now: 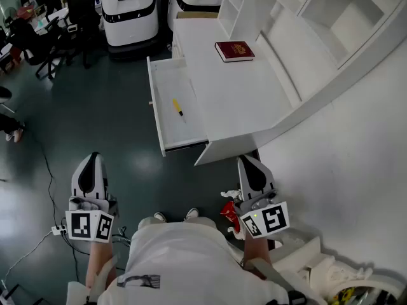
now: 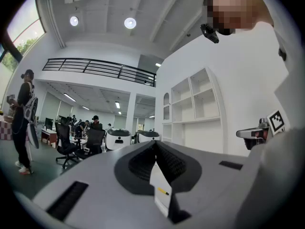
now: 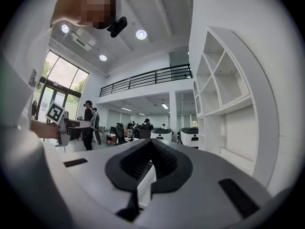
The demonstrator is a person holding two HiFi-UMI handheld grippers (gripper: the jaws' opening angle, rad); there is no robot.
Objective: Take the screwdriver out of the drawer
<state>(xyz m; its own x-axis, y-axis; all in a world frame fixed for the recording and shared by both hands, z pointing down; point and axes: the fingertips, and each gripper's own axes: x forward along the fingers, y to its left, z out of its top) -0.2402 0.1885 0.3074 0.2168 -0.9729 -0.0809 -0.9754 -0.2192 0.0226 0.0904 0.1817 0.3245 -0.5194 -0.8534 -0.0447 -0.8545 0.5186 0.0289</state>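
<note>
One screwdriver (image 1: 179, 108) (yellow) in open drawer (image 1: 166, 78)

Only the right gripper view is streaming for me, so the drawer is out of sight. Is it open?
Observer: Yes. The head view shows the drawer pulled out from the white desk, toward the picture's left.
Operator: Screwdriver in it?
Observer: Yes, the yellow-handled screwdriver lies flat on the drawer floor.
Operator: Either gripper near it?
Observer: No. The left gripper and the right gripper are both low by the person's body, well apart from the drawer. Both are shut and empty.
</note>
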